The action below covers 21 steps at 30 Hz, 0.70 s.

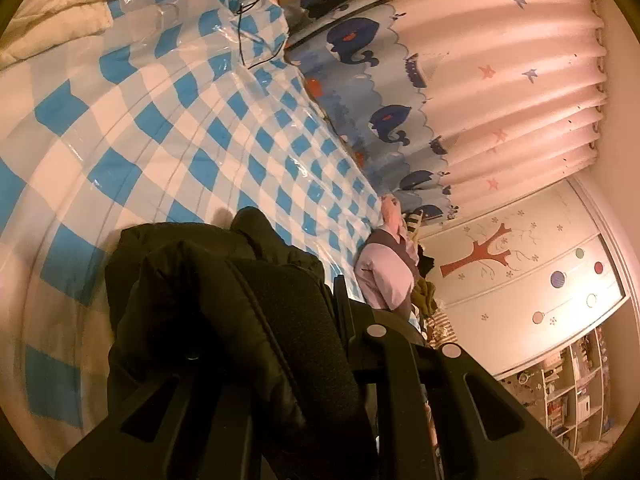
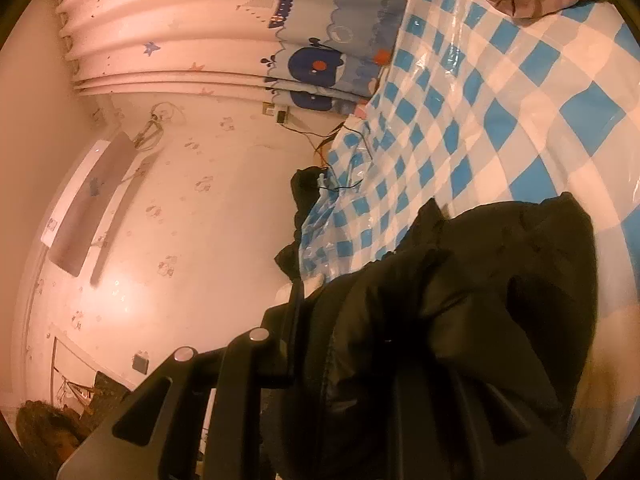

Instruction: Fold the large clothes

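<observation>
Checkered sheet [image 1: 168, 128]; both tongs [image 1: 304, 320] [image 2: 340, 320] clamp black jacket [image 2: 500, 280].

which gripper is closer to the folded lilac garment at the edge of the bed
Left. The lilac garment lies just beyond the jaws of the left gripper, which holds the black jacket. The right gripper shows none of it in its view, only jacket, checked sheet and wall.

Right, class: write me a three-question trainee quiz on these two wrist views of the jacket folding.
1. True or false: the jacket is white.
2. What pattern is on the sheet under it?
A stripes B blue-white checks C dots
3. Fill in: the curtain shows dark blue ____.

Key: 1 false, it is black. 2 B. 3 whales.
</observation>
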Motion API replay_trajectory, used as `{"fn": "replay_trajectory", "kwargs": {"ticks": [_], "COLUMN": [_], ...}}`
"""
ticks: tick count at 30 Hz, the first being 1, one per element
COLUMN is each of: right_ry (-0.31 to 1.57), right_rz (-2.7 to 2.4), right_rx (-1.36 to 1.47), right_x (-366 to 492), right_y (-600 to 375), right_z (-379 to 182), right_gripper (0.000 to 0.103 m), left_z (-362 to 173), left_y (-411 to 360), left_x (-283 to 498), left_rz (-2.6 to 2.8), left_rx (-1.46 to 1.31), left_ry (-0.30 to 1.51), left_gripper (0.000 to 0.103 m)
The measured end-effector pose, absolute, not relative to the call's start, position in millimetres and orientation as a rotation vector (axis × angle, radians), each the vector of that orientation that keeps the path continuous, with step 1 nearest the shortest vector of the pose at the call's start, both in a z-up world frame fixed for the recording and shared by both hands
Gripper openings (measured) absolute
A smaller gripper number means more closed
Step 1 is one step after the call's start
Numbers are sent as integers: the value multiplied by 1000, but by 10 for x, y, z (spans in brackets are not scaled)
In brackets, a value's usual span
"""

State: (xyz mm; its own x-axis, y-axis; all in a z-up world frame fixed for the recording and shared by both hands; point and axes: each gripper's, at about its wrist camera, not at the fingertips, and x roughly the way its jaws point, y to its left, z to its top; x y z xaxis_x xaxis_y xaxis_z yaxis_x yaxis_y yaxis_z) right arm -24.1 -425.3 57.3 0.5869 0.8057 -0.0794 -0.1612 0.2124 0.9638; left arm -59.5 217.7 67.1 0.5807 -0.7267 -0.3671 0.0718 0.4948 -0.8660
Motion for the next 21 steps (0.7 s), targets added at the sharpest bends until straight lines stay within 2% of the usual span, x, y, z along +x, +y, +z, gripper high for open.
{"fn": "replay_trajectory", "kwargs": {"ticks": [21], "right_ry": [774], "right_rz": [635], "right_rx": [1202], "right_x": [274], "right_y": [-4276], "right_z": [55], "right_gripper": [21], "left_z": [132], "left_y": [2151], "left_x": [-117], "left_rz": [-462], "left_rx": [-980], "left_ry": [888], "left_gripper": [10]}}
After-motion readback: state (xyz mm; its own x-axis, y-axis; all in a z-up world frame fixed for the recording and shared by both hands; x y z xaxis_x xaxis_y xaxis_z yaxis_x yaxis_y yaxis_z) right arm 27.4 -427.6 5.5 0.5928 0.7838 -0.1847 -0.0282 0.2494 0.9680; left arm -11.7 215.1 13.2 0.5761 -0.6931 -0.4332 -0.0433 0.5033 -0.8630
